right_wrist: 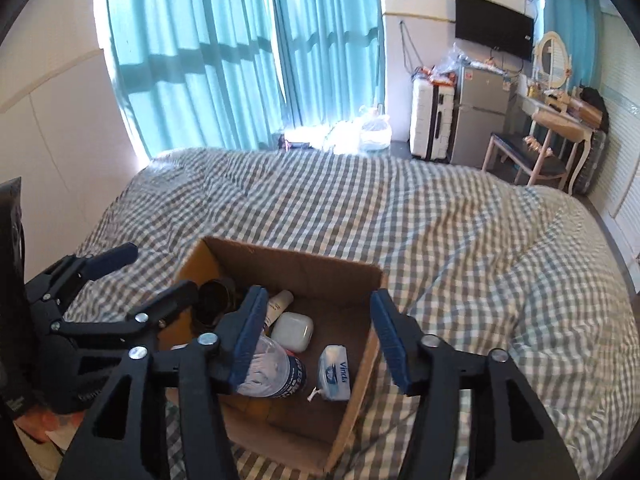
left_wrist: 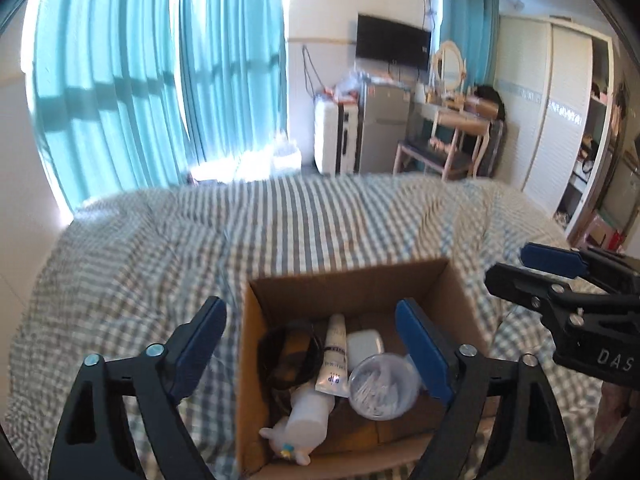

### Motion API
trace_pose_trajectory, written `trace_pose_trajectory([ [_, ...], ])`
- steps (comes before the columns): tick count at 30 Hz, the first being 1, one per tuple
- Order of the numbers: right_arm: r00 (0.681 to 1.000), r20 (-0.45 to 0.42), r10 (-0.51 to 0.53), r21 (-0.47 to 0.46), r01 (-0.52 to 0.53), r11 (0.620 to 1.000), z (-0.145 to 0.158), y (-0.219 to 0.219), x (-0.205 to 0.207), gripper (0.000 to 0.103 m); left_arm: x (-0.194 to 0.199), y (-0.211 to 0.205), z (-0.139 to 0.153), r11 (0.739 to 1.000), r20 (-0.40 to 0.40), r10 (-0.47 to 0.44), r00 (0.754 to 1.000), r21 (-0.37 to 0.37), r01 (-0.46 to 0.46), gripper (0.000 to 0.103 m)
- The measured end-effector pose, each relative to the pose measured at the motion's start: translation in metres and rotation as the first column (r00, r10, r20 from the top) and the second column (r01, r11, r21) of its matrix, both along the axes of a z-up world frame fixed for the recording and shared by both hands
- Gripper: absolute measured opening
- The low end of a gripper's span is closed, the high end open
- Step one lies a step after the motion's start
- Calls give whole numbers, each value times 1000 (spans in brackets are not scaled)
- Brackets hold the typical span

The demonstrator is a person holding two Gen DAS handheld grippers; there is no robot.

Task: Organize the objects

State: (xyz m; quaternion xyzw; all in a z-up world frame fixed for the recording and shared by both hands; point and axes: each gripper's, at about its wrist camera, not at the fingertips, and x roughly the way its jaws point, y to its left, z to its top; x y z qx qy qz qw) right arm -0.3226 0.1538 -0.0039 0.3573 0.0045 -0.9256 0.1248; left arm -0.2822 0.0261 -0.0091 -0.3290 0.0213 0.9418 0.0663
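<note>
Across the whole lower half of both wrist views I see the bed (right_wrist: 440,232), covered in a grey-and-white checked quilt, with teal curtains (right_wrist: 224,52) behind it and a wall-mounted TV (right_wrist: 494,36) above a small fridge (right_wrist: 482,116) and a white suitcase (right_wrist: 426,124) off to the right.

On the quilt near me sits an open cardboard box (right_wrist: 280,264), and everything I have to organize is inside it. My left gripper (left_wrist: 310,350) hangs over the box's left side, its blue-padded fingers wide apart and holding nothing; one finger is outside the left wall, the other over the interior. My right gripper (right_wrist: 316,340) hovers over the same box, fingers likewise spread and empty, the right-hand one just over the box's right wall.

Inside the box, from the left wrist view, a white bottle (left_wrist: 310,420) lies on its side at the near left, next to a small white toy figure (left_wrist: 286,442). A dark coiled strap or band (left_wrist: 286,356) sits behind it. A clear round tub of cotton swabs (left_wrist: 380,386) lies beside a white tube (left_wrist: 333,354), and a white earbud case (left_wrist: 365,343) rests just behind the tub. From the right wrist view I also see a blue Vinda tissue pack (right_wrist: 335,372) near the right wall.
</note>
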Motion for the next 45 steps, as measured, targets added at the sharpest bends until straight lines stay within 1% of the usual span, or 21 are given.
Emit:
trace_pose_trajectory([
  [3,997,-72,-23,-28,21,999,32,7,26,73,22,-3,35,1000,-55,5,998,16,-4,98],
  [6,992,-123,-32,-44,27,999,58,6,52,78,44,-5,63,1000,-105,1,994,17,1,100],
  [8,987,-159,-36,-42,30,999,75,4,71,84,58,-3,79,1000,-140,6,990,14,-4,101],
  [10,979,-199,-52,-36,45,998,90,3,91,91,75,-5,93,1000,-174,11,985,15,-9,102],
  [11,974,-218,-55,-38,48,998,96,2,99,92,83,-5,100,1000,-188,12,982,15,-9,103],
  [13,962,-266,-60,-54,47,997,109,2,119,98,98,-4,112,1000,-213,5,977,3,-5,103],
  [15,952,-296,-76,-54,63,997,118,3,134,100,112,-6,122,1000,-235,2,972,-5,-3,103],
  [17,940,-329,-88,-32,82,996,125,4,146,101,123,-10,131,1000,-259,14,966,5,-13,103],
  [20,927,-369,-71,8,80,997,126,5,161,102,137,-16,137,999,-284,45,958,13,-43,103],
  [21,922,-381,-68,14,79,997,122,6,165,102,143,-18,136,999,-298,54,953,21,-50,103],
  [22,924,-374,-79,22,94,995,115,7,167,102,148,-21,134,998,-310,67,948,31,-60,103],
  [24,933,-349,-83,19,96,995,94,7,169,102,155,-22,124,996,-323,84,943,27,-79,103],
  [25,933,-348,-93,10,103,995,84,8,171,103,159,-22,118,995,-327,95,940,22,-93,103],
  [27,931,-344,-126,2,135,991,65,11,174,102,165,-21,101,993,-323,114,940,12,-117,103],
  [30,934,-330,-137,14,150,989,41,13,178,102,173,-19,80,991,-315,128,940,5,-133,103],
  [33,928,-342,-150,25,169,985,28,15,184,102,180,-15,56,987,-301,147,942,-23,-162,103],
  [36,926,-343,-155,-17,158,987,18,20,191,102,186,-11,33,982,-289,165,943,-39,-183,103],
  [38,912,-377,-161,-12,169,985,13,20,201,102,192,-13,25,982,-291,169,942,-32,-186,103],
  [41,901,-402,-165,19,188,982,-1,17,215,102,203,-14,17,983,-309,163,937,-33,-181,103],
  [43,899,-404,-169,31,198,980,-9,17,219,102,206,-16,12,983,-313,160,936,-37,-180,103],
  [45,905,-392,-164,31,191,981,-15,16,220,102,206,-17,9,982,-308,165,937,-39,-185,103],
])
